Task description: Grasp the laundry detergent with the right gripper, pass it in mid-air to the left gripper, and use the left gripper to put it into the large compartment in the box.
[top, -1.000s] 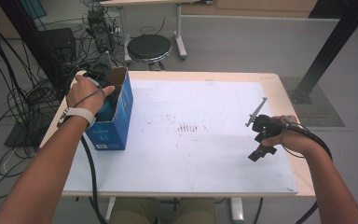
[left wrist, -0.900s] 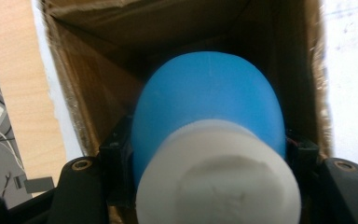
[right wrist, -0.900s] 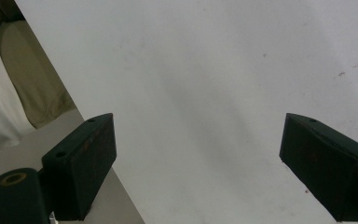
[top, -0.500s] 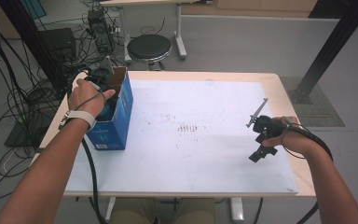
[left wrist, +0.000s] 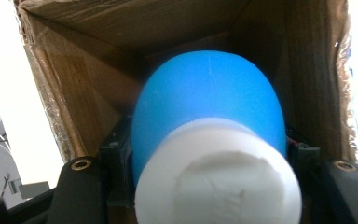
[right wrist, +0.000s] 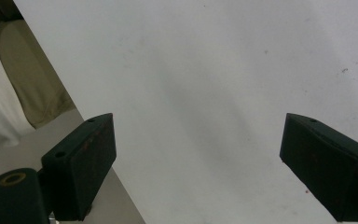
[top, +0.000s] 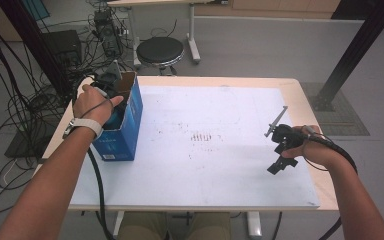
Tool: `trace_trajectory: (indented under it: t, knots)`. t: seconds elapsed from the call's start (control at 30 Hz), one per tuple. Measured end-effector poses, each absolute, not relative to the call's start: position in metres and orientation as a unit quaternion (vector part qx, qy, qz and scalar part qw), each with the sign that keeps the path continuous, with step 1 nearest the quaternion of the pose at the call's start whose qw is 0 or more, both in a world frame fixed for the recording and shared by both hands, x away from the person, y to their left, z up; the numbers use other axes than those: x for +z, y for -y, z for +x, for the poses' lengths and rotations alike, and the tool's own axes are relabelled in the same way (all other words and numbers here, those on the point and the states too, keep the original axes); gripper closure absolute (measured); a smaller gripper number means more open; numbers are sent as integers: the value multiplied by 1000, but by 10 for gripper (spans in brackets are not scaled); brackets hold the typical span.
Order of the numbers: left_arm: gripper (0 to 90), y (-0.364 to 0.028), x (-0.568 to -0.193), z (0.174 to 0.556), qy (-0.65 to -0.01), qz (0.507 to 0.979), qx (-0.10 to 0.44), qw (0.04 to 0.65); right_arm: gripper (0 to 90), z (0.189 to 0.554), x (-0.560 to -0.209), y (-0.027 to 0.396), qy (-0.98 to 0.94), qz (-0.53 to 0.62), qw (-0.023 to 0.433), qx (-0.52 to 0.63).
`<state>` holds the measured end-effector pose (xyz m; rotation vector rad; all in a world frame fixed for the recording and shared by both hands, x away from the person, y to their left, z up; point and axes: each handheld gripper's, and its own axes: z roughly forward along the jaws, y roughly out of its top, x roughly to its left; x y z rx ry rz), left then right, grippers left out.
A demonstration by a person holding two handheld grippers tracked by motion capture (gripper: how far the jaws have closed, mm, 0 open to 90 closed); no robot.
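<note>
Bottle [left wrist: 209,121], blue body with white screw cap [left wrist: 219,177], sits clamped in the left gripper [left wrist: 209,154]: both black jaws press its sides just behind the cap, cap end toward the camera, rounded body pointing down into the box. It is inside the open cardboard box [left wrist: 84,93], brown inner walls around it on all sides, not visibly touching any of them; can't tell whether it rests on the box floor. From the high view the box [top: 122,127] is blue outside, stands upright at the table's left edge, flaps open at the top, and the left hand [top: 94,102] holds the gripper over the opening with a bit of blue visible under the fingers. White wristband [top: 85,125] on that forearm, gripper cable trailing down along it. Right gripper [top: 280,152] is well apart, near the right edge of the white table sheet [top: 205,165], held low in the right hand [top: 317,150]. Its jaws stand wide apart with nothing between them; in the right gripper view the pads [right wrist: 86,161] frame bare white sheet [right wrist: 205,84] and the sheet's edge. Faint dark smudges [top: 202,136] mark the sheet around the middle. Wooden table top [top: 300,95] shows as a rim around the sheet. Behind the table: black round stool [top: 160,50], cable tangle on the floor at left [top: 25,100].
</note>
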<state>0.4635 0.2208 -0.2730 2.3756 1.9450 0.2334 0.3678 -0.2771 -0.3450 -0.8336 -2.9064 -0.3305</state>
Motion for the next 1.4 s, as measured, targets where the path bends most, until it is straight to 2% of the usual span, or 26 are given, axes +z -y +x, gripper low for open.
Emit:
trace_trajectory:
  t: [1.4]
  knots:
    - [371, -225, -273, 460, -636, 767, 73, 37, 103, 366, -342, 275, 955, -273, 44, -105]
